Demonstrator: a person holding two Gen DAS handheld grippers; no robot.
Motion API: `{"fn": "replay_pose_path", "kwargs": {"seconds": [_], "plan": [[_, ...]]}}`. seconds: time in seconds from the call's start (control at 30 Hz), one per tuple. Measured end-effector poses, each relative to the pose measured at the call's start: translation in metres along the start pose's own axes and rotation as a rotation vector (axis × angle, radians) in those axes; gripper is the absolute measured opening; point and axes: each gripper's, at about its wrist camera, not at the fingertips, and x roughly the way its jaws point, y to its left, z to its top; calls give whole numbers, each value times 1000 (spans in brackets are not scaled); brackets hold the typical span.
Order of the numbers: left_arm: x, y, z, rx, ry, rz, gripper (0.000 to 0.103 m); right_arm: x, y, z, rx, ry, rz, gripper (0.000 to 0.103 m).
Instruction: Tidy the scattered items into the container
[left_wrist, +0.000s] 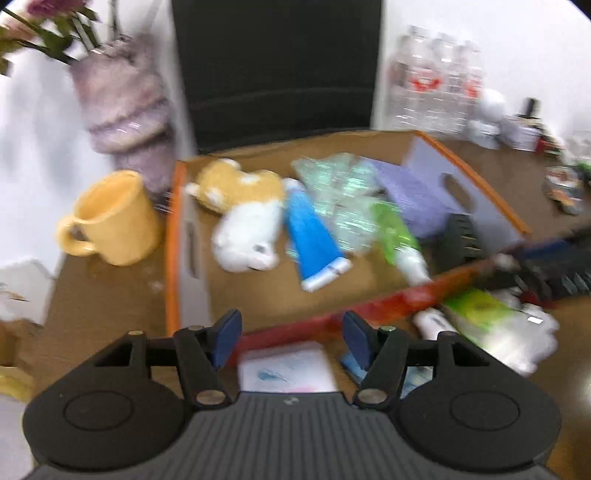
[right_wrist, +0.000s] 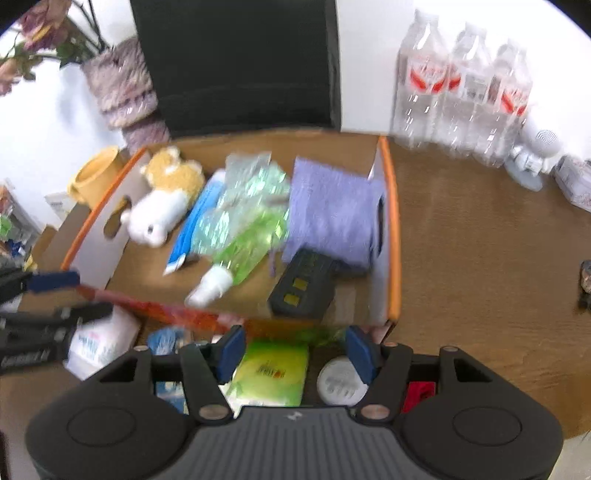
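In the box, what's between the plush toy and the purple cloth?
Right wrist view: a blue tube, then a clear-green refill pouch, lie between the plush toy and purple cloth.

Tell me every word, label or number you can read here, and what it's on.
Nothing reads clearly.
Water bottles: red and white labels, lettering blurred.
Green packet: small orange print, too blurred.
White round lid: grey marks, illegible.
White pack: blue picture, no readable text.
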Motion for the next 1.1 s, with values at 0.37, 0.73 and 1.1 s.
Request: {"fn": "replay_pose_path", "kwargs": {"seconds": [0.37,0.73,1.1], "plan": [[-13,4,-4,-84,-16,25,65,-7,-8,-16,82,4,41,59],[-51,-21,-31,-118,38,-23,81,-39,9,-49,9,4,71,71],[-80,-57,-149,-131,-52,16,103,-64,15,-160,-25,-182,-35,79]]}}
